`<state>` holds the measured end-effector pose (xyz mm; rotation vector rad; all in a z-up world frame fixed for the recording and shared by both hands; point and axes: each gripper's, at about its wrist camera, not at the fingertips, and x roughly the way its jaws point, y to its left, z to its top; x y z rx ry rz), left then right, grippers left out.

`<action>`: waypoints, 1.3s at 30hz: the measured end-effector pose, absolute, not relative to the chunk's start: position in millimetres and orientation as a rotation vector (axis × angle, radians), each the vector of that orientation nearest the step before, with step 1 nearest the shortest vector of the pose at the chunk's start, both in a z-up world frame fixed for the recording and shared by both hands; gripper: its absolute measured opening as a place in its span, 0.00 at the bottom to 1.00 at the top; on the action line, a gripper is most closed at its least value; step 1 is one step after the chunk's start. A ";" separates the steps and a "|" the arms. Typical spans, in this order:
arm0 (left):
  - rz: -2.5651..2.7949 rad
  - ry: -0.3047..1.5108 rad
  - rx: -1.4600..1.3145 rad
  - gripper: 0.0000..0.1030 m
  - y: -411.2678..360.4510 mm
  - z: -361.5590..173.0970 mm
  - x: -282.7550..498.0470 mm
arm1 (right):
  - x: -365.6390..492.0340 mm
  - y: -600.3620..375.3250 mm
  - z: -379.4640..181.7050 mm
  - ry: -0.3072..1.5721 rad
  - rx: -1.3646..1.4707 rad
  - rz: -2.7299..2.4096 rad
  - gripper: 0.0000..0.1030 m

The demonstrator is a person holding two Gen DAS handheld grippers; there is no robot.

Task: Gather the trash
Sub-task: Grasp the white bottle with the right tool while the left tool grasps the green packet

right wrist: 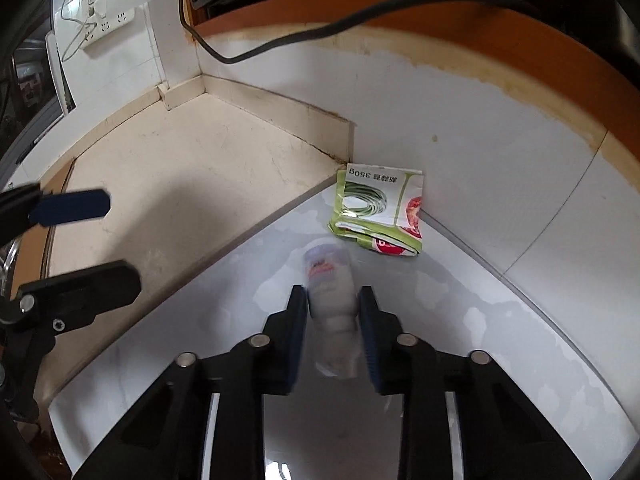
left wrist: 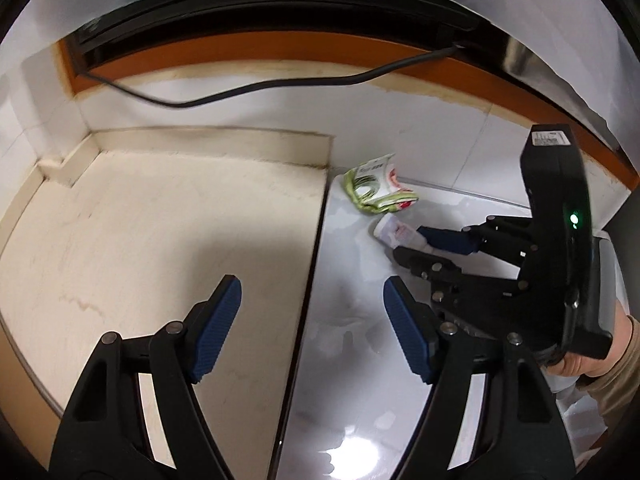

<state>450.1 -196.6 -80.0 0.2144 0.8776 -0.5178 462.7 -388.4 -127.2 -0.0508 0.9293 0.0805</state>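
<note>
seen from the left wrist, a cream desk fills the left and a glossy white surface the right, with a dark seam between them; white wall tiles and an orange strip are seen at the far side, and a black cable hangs across the wall. the left hand-held gripper is held over the seam with its blue pads well apart and nothing between them. a crumpled green and white packet lies in the far corner against the wall. just near of it, a small white bottle is caught at the tip of the right hand-held gripper, which is held by a hand in a beige sleeve at the right edge.

seen from the right wrist, the same white surface is shown, bordered by the cream desk on the left and the tiled wall beyond. the small white bottle, blurred, lies between the pads of the right hand-held gripper, which are drawn in and clamped on its sides. the green and white packet lies just beyond the bottle, in the corner, touching the wall. the left hand-held gripper is seen at the left edge with its fingers apart. a white socket strip is mounted on the far left wall.
</note>
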 end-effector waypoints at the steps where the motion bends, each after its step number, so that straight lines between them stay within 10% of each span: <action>1: -0.522 0.874 0.223 0.69 -199.3 -79.2 450.3 | 460.7 -390.2 -126.7 0.917 -0.049 0.074 0.24; 32: -0.732 0.877 0.311 0.70 -311.6 -147.7 544.2 | 427.4 -475.0 -114.9 0.777 0.175 -0.030 0.24; 39: -0.739 0.849 0.289 0.28 -324.5 -149.5 539.6 | 423.6 -474.8 -113.7 0.769 0.171 -0.028 0.24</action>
